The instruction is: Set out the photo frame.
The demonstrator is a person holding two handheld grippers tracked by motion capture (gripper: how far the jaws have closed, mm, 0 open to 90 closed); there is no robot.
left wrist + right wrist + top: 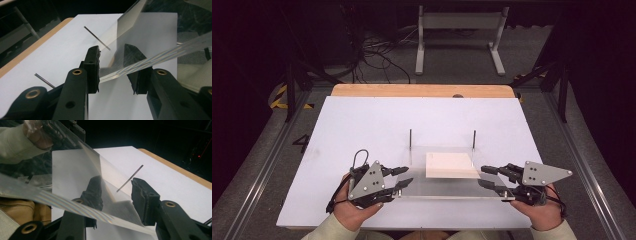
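— Between the left gripper [403,176] and the right gripper [483,177], near the table's [362,125] front edge: a clear sheet [452,187], one side edge sitting inside each pair of jaws. Just beyond its far edge, two thin pins [410,138] standing upright.

— Gripped, or only straddled?

— Cannot tell. Both pairs of jaws standing fairly wide, with the sheet's edge between them; no clear sign of pads pressing on it.

— Likeliest trouble, then?

— A slip, probably. Smooth, hard plastic, held at the very edges, already tilted in both gripper views. Uneven lifting by the two hands could slide one edge out and drop that side onto the table. Also possible: the far edge catching a pin, if pushed forward while slanted.

— And the cream block [451,165]?

— Seen at the sheet's middle, towards its far edge. On top or underneath: hard to say. If on top, any tilt could send it sliding.

— Differences between the views?

— From above: the whole layout, both hands, both pins, the sheet looking almost flat. From the gripper views: the slant itself and the edge lying across the jaws, none of which reads from above. From the right gripper view also: the other hand [37,137], blurred through the plastic.
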